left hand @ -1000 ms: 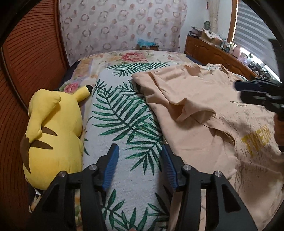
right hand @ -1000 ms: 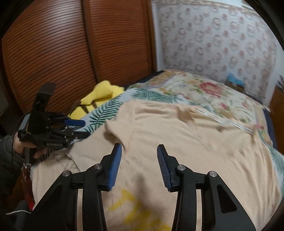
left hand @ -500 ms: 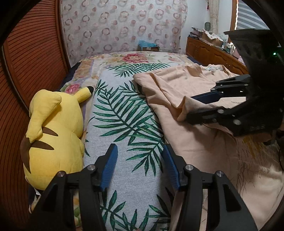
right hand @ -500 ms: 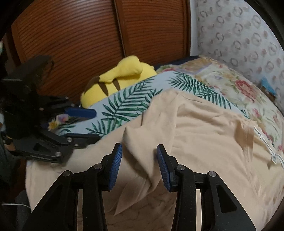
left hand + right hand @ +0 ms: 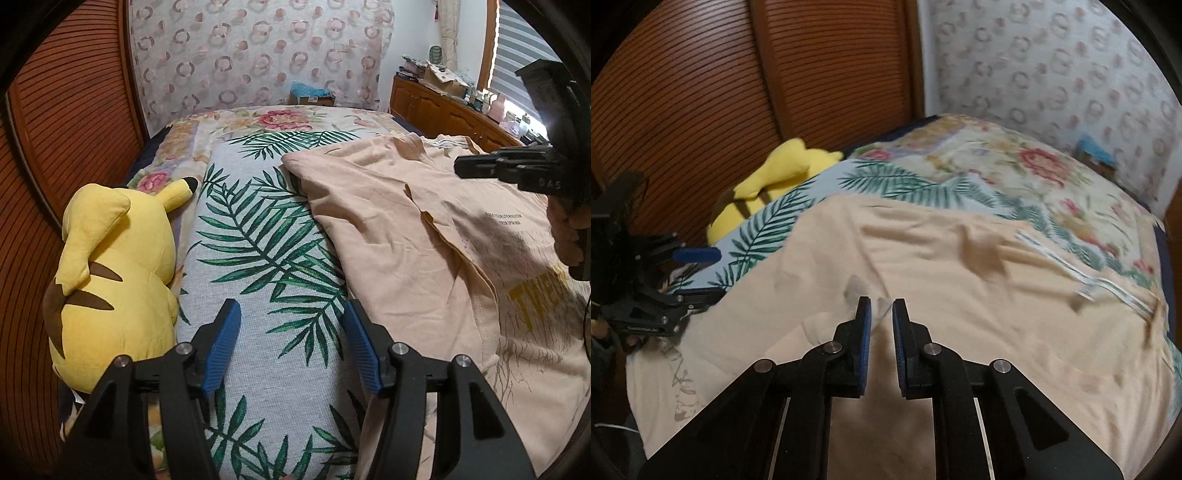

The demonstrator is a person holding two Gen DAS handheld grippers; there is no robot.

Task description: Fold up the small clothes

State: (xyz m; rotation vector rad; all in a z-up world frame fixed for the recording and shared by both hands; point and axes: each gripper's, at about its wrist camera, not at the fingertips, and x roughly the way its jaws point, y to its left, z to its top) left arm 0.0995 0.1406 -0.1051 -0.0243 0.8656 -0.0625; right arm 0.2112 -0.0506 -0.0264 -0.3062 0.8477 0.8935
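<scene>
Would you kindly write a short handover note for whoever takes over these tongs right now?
Left tongs: open, empty, over the palm-leaf cover beside the T-shirt's edge.
Right tongs: nearly closed; the blurred view does not settle whether they pinch cloth.
Peach T-shirt: on the bed, one sleeve flap turned over the body.
Yellow plush: beside the cover, apart from the shirt.
Left: the remaining folds.

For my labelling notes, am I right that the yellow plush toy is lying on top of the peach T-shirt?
Not quite: the yellow plush toy lies beside the peach T-shirt, apart from it, with a strip of leaf-print bedcover between them, as the left wrist view shows.
</scene>
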